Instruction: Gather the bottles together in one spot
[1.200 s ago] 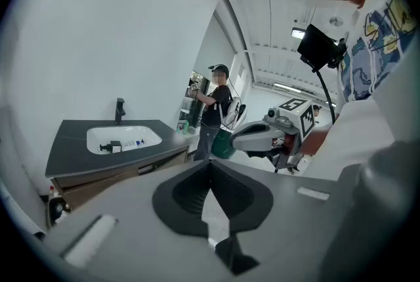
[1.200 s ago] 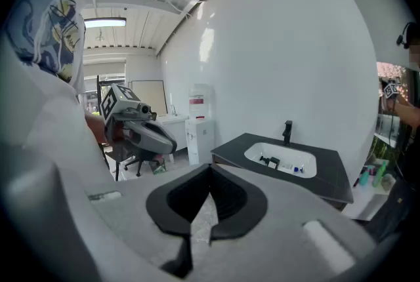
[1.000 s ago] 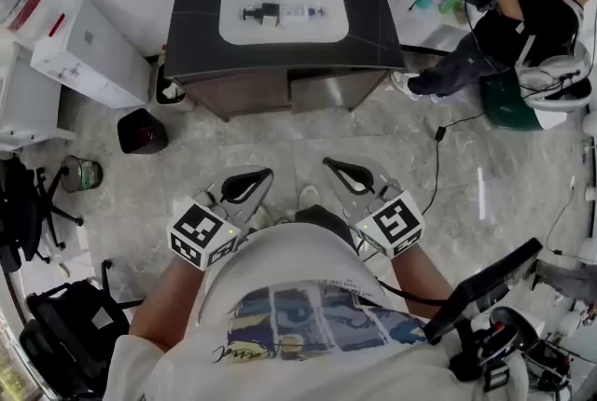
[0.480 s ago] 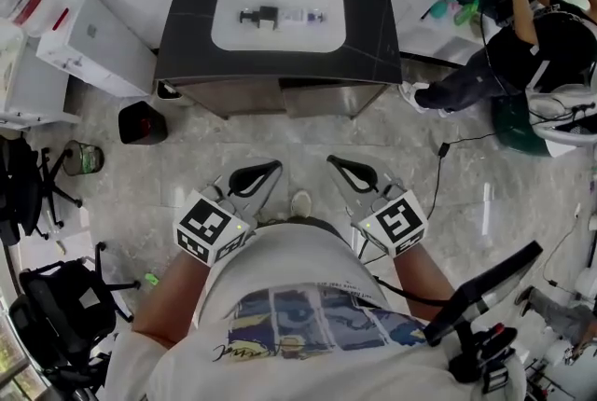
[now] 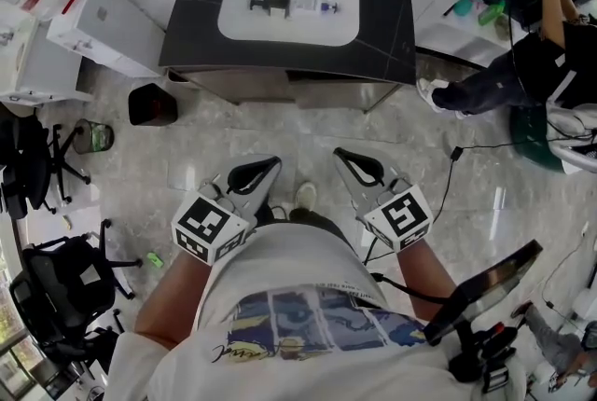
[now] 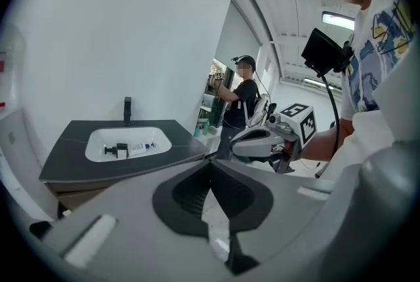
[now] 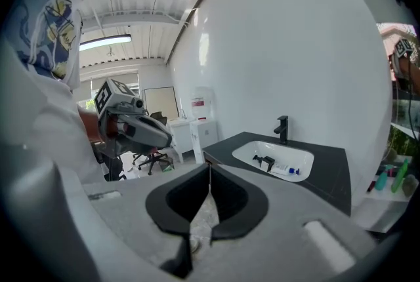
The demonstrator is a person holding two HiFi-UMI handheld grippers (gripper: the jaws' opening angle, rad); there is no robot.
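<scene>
The counter (image 5: 191, 35) with the bottles (image 5: 308, 6) has drawn slightly nearer. Left tongs (image 5: 266, 168) and right tongs (image 5: 347, 159) hang closed and empty, so gathering has not begun.

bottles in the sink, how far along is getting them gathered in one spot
Done: hard to say. A dark pump bottle and a white bottle lie side by side in the sink. In hand: nothing. The left gripper and right gripper are shut and empty, held at the person's waist, well short of the vanity. Left: probably the approach and any moving.
</scene>
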